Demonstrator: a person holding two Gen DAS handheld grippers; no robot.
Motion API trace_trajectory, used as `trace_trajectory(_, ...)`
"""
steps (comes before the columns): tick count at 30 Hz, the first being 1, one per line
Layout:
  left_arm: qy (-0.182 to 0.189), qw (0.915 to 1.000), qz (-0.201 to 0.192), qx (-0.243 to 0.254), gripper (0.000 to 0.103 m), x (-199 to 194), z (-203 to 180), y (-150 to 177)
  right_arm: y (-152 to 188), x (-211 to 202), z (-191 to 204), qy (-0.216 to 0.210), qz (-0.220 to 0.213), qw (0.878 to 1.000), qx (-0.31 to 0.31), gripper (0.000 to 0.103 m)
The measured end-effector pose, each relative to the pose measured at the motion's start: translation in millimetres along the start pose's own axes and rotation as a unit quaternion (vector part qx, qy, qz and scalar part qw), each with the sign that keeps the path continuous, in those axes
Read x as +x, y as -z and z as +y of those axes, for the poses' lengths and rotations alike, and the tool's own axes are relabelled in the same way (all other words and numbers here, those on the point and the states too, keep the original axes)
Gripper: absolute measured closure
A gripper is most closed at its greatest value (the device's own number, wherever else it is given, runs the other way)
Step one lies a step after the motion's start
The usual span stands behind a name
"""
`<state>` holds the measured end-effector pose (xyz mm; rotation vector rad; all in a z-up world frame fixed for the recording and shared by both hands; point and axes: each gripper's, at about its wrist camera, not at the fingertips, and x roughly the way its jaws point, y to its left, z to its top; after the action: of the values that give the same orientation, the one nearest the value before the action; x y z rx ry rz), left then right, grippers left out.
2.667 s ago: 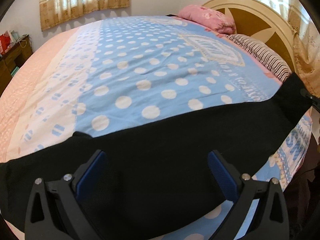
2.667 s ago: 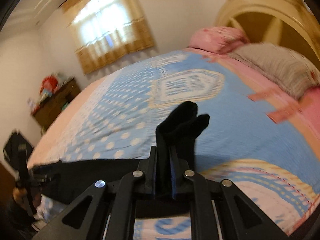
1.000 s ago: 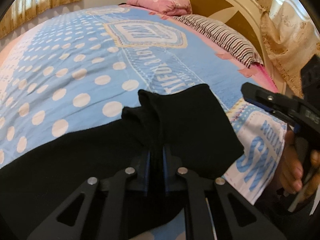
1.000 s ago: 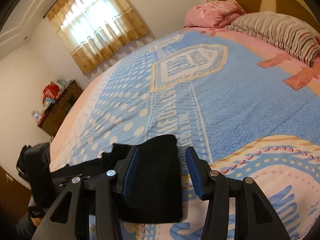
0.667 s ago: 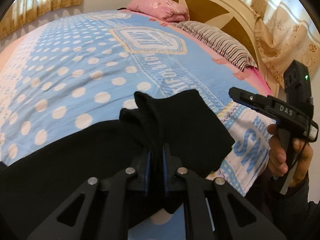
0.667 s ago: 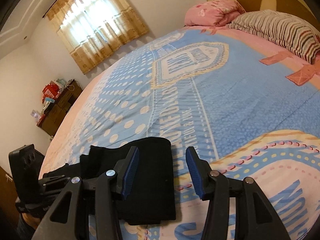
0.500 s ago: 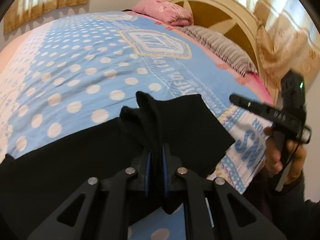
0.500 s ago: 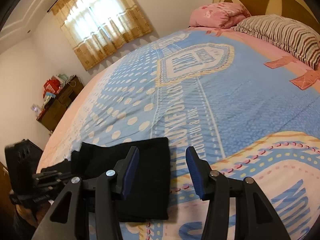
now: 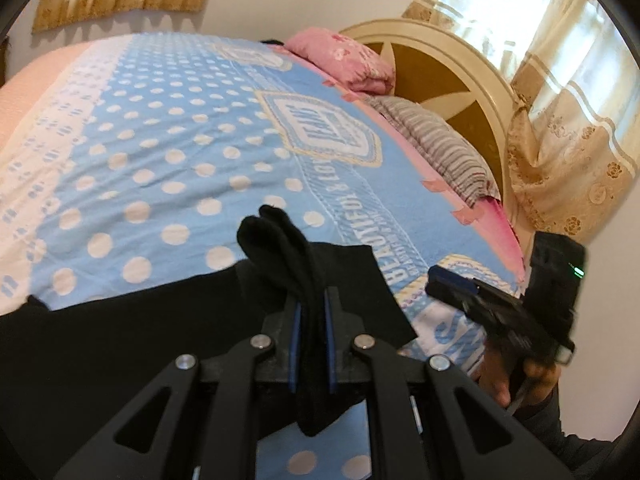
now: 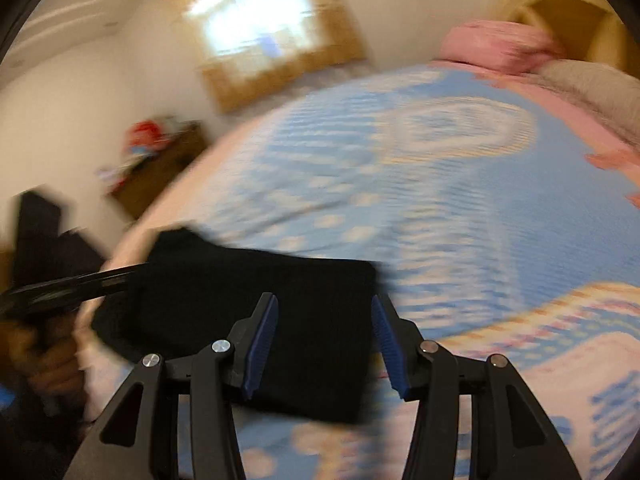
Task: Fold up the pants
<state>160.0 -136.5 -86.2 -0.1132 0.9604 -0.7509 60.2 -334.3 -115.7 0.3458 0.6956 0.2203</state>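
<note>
Black pants (image 9: 120, 340) lie along the near edge of the bed, one end folded back over the rest. My left gripper (image 9: 310, 312) is shut on a bunched fold of the pants, which sticks up past the fingertips and hangs down below the blue pads. In the blurred right wrist view the folded pants (image 10: 280, 312) lie flat under my right gripper (image 10: 324, 340), which stands open above the cloth with nothing pinched. The right gripper (image 9: 452, 282) also shows at the right of the left wrist view, held by a hand (image 9: 520, 384).
The bed carries a blue blanket with white dots (image 9: 160, 152). A pink pillow (image 9: 348, 60), a striped pillow (image 9: 436, 148) and a cream headboard (image 9: 440, 60) stand at the far right. A wooden cabinet (image 10: 160, 164) stands by the wall on the left.
My left gripper has risen and drawn back with the pinched fold. My right gripper, open throughout, has swung left over the folded end; its view is now blurred.
</note>
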Motion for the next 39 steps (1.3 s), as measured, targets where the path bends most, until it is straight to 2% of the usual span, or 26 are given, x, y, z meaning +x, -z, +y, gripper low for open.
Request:
trace_trajectory(1, 0.000, 1.0000, 0.001, 0.004, 0.092, 1, -2, 0, 0, -3, 10, -0.022, 0.000, 1.000, -0.018, 0.052)
trace_trajectory(3, 0.003, 0.9999, 0.005, 0.013, 0.092, 8, -10, -6, 3, -10, 35, -0.033, -0.002, 0.996, -0.077, 0.052)
trace_trajectory(7, 0.006, 0.9998, 0.009, 0.019, 0.092, 12, -19, -11, 18, -10, 65, -0.015, 0.015, 0.985, -0.171, 0.052)
trace_trajectory(10, 0.005, 0.9997, 0.019, 0.012, 0.092, 19, -18, -12, 34, 7, 75, 0.004, 0.045, 0.977, -0.211, 0.052)
trace_trajectory(14, -0.001, 0.9992, 0.034, 0.020, 0.091, 30, -23, -13, 46, 23, 74, 0.000, 0.078, 0.973, -0.219, 0.052)
trace_trajectory(20, -0.017, 0.9990, 0.038, 0.015, 0.088, 30, -17, -13, 45, 31, 58, 0.018, 0.092, 0.976, -0.198, 0.052)
trace_trajectory(24, -0.015, 0.9989, 0.046, 0.001, 0.088, 36, -11, -12, 46, 36, 47, 0.069, 0.107, 0.970, -0.207, 0.052)
trace_trajectory(28, -0.020, 0.9982, 0.054, 0.012, 0.087, 44, -18, -14, 50, 45, 48, 0.068, 0.114, 0.971, -0.197, 0.052)
trace_trajectory(32, -0.023, 0.9976, 0.064, 0.018, 0.087, 53, -21, -17, 53, 58, 43, 0.094, 0.117, 0.974, -0.171, 0.052)
trace_trajectory(33, -0.022, 0.9970, 0.071, 0.020, 0.086, 56, -21, -16, 53, 60, 40, 0.099, 0.115, 0.975, -0.165, 0.055)
trace_trajectory(34, -0.021, 0.9966, 0.077, 0.018, 0.081, 57, -20, -15, 53, 60, 37, 0.104, 0.112, 0.975, -0.162, 0.071)
trace_trajectory(35, -0.019, 0.9966, 0.080, 0.014, 0.076, 58, -19, -15, 51, 57, 36, 0.102, 0.106, 0.976, -0.161, 0.079)
trace_trajectory(36, -0.015, 0.9965, 0.081, 0.010, 0.061, 57, -18, -14, 49, 54, 36, 0.098, 0.095, 0.978, -0.158, 0.079)
trace_trajectory(37, -0.010, 0.9967, 0.081, 0.001, 0.051, 55, -17, -14, 48, 51, 36, 0.094, 0.087, 0.979, -0.159, 0.079)
trace_trajectory(39, -0.005, 0.9970, 0.077, -0.007, 0.049, 54, -16, -15, 48, 48, 42, 0.087, 0.084, 0.977, -0.173, 0.079)
